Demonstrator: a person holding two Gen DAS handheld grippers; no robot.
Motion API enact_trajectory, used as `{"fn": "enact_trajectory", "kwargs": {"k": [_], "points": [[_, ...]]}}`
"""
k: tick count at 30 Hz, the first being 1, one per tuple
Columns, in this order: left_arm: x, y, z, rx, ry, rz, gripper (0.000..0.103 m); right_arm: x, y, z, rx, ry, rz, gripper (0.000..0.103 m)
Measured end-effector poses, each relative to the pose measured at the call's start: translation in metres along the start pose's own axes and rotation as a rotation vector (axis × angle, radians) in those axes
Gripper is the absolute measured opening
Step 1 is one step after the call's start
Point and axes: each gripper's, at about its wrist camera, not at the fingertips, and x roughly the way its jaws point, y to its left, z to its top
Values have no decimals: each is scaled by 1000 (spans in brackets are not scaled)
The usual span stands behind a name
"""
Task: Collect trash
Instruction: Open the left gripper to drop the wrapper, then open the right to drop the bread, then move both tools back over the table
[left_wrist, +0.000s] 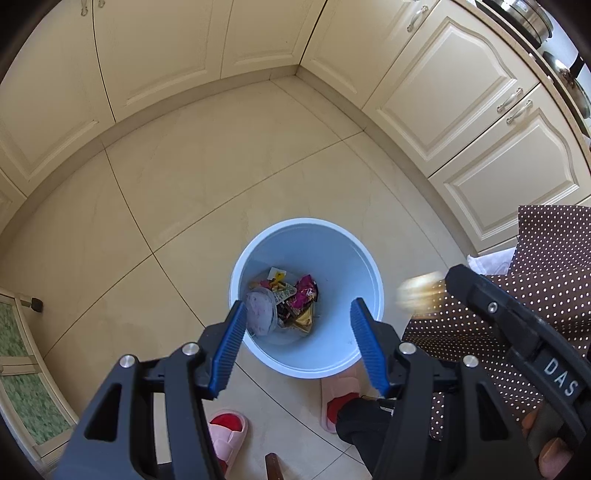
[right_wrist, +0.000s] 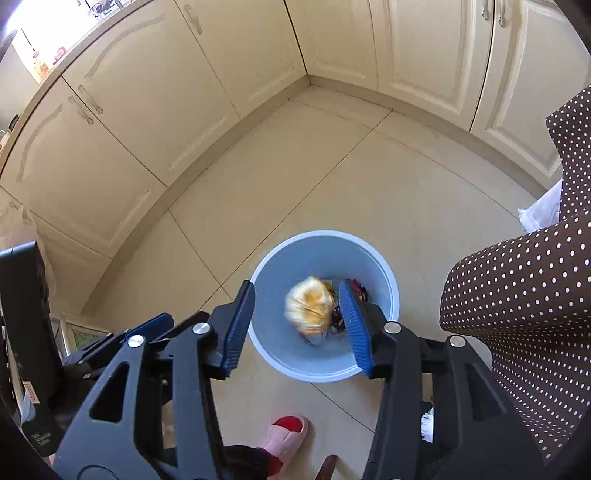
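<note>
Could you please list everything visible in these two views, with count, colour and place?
Bin: one, light blue, on the floor below both tongs.
Wrappers: several, mixed colours, in the bin's bottom.
Yellowish trash piece: one, blurred, apart from the pads, over the bin.
Cabinets: cream, around the corner.
Pots: steel, on the counter.
Slippers: two, pink and red, on the feet.
Apron: brown with white dots.
Left tongs: open.
Right tongs: open.
</note>
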Motion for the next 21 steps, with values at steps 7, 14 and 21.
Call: {"fn": "enact_trajectory", "kwargs": {"k": [7,14,21], "points": [[-8,-1,-1,7,-25,16,58,-5,2,-1,-2,5,-4,48],[-45,-18,-8,33,-95,13,58,-53,-5,-4,-17,-50,-19,48],[-119,-68,-22,145,-190,-5,60,-147,-13,-9,-36,-188,-10,48]]}}
